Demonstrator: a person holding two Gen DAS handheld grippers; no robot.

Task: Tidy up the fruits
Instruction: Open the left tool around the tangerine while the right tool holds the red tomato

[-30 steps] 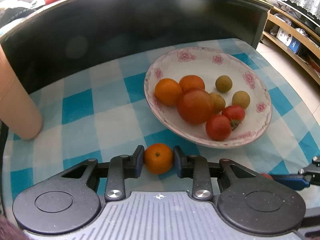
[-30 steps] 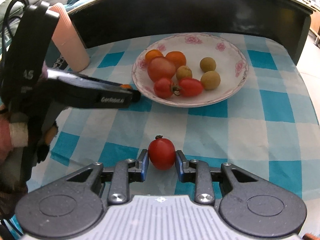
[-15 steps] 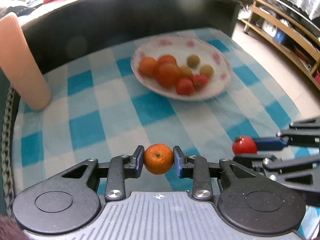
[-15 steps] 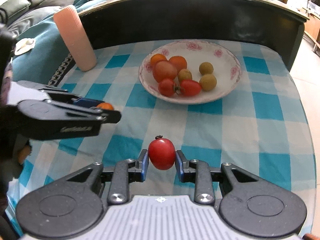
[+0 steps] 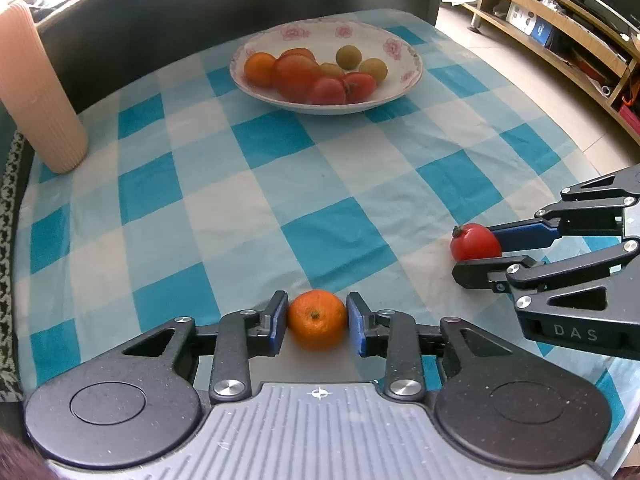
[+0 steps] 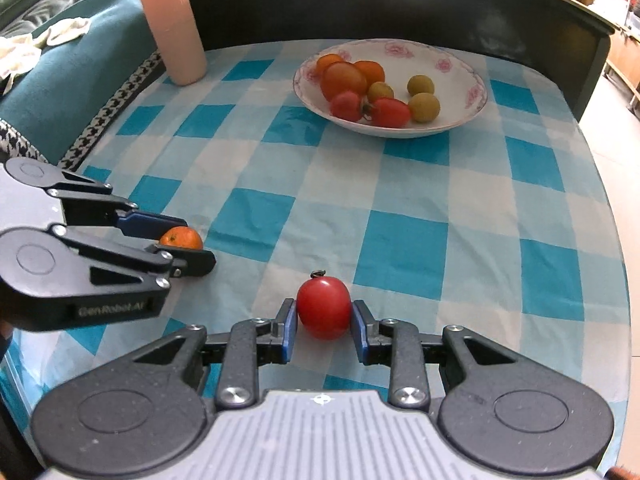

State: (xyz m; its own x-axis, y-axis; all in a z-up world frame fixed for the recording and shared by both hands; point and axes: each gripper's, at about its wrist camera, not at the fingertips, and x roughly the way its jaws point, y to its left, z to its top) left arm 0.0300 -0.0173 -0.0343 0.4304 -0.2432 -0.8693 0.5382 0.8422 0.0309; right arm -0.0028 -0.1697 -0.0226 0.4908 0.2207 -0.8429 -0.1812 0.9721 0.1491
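Note:
My left gripper (image 5: pixel 317 312) grips a small orange mandarin (image 5: pixel 317 320) low over the checked cloth. Its jaws are opening, though both blue pads still touch the fruit. In the right wrist view the left gripper (image 6: pixel 188 248) comes in from the left with the mandarin (image 6: pixel 182 238) between its fingers. My right gripper (image 6: pixel 324 312) is shut on a red tomato (image 6: pixel 324 306) with its stem pointing away; the same tomato (image 5: pixel 474 242) shows at the right in the left wrist view. A white flowered bowl (image 5: pixel 416 68) (image 6: pixel 460 64) at the far side holds several oranges, tomatoes and small green-brown fruits.
A blue and white checked tablecloth (image 5: pixel 260 184) covers the table. A tall ribbed pink cup (image 5: pixel 40 92) (image 6: pixel 172 28) stands at the far left. A dark curved backrest (image 6: pixel 360 8) rises behind the bowl. Wooden shelves (image 5: pixel 560 32) line the floor on the right.
Both grippers have drawn back from the bowl toward the near part of the table, each carrying its fruit. The bowl now sits farther away in both views.

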